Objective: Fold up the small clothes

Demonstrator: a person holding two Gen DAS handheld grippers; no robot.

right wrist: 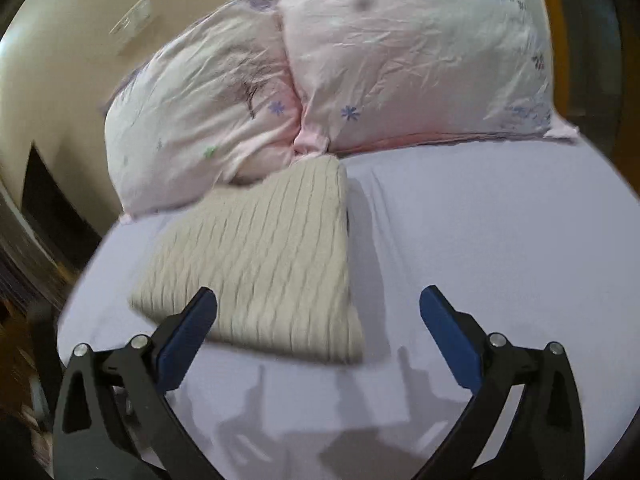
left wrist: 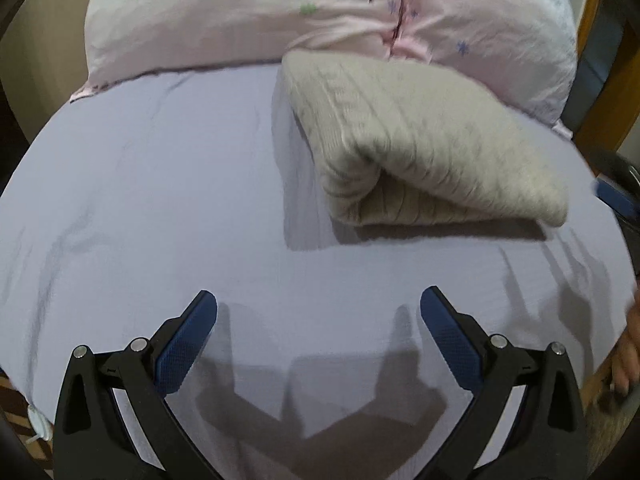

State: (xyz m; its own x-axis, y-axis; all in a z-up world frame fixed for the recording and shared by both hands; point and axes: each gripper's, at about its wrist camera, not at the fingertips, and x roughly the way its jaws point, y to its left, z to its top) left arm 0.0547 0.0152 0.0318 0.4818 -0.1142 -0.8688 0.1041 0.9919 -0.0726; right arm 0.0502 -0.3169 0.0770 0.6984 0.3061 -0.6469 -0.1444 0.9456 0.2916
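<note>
Lilac bed sheet [left wrist: 160, 200], pink pillows [left wrist: 248, 20] at back. Folded cream knit [left wrist: 420, 148] lying on sheet, far end touching pillows. Left hand-held gripper [left wrist: 319, 306] wide, empty, over bare sheet. Right hand-held gripper [right wrist: 319, 306] wide, empty, just above knit's near edge.

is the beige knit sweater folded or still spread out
Folded: the beige knit sweater lies as a compact, thick bundle with doubled layers showing at its near edge, on the lavender sheet. Neither gripper touches it.

Black claw [left wrist: 319, 300], blue ribbed pads [left wrist: 184, 350]
</note>
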